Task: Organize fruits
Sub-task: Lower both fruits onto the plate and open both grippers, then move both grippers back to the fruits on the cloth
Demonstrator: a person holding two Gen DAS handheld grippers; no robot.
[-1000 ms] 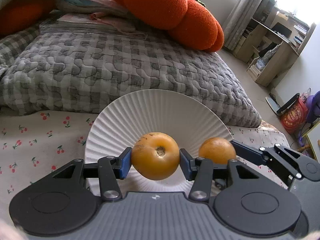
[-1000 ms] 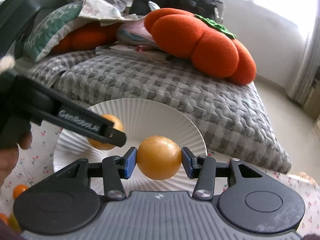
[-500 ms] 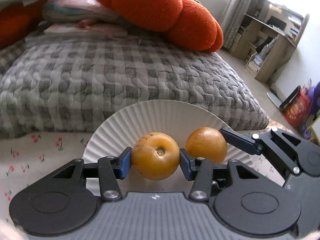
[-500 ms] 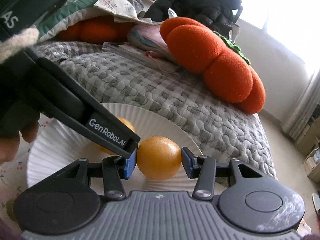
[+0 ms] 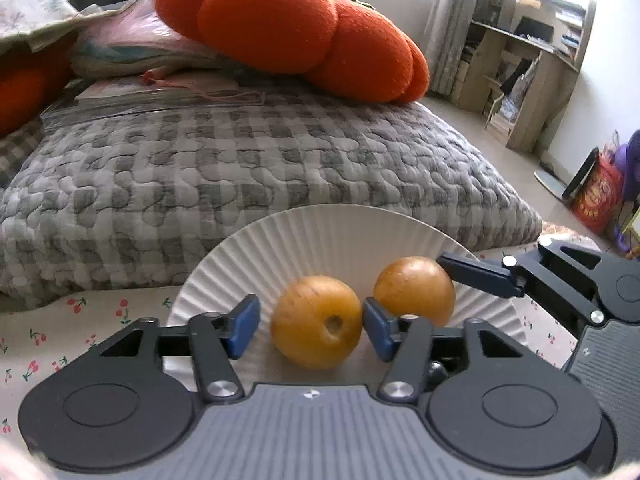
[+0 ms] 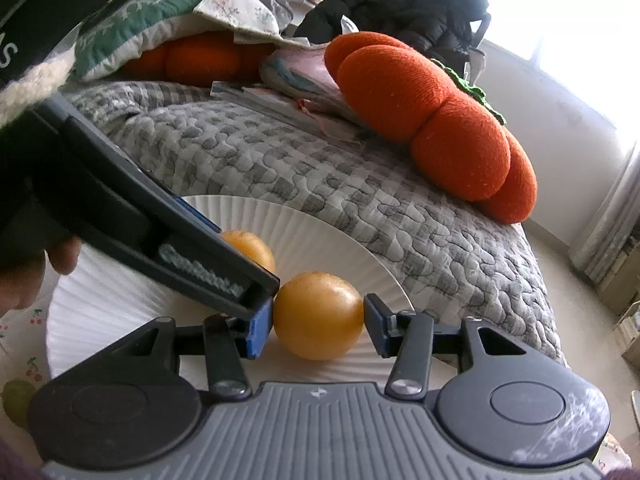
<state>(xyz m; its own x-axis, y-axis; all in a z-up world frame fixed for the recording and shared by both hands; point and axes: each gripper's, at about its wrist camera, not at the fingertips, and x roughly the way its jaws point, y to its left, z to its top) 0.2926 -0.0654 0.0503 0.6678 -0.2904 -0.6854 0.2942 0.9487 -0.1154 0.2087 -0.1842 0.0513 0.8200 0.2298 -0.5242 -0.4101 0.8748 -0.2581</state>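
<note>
A white ribbed plate [image 5: 320,236] lies on the cherry-print cloth. My left gripper [image 5: 310,324] is open. A yellow-orange fruit with a stem dimple [image 5: 316,322] sits on the plate between its blue pads, a gap on the left side. My right gripper [image 6: 318,324] is shut on a second yellow-orange fruit [image 6: 318,316], low over the plate [image 6: 320,224]. That fruit also shows in the left wrist view [image 5: 414,290], with the right gripper's finger [image 5: 476,274] beside it. The left gripper's fruit [image 6: 248,248] is partly hidden behind the left gripper's arm in the right wrist view.
A grey quilted cushion [image 5: 240,168] lies just behind the plate, with orange pumpkin pillows [image 5: 296,32] on it. A greenish fruit [image 6: 16,400] lies on the cloth at the left. A wooden desk [image 5: 532,76] and a red bag [image 5: 596,196] stand at the far right.
My left gripper has opened and let its fruit down onto the plate. My right gripper has brought its fruit lower and closer beside it, still held.
</note>
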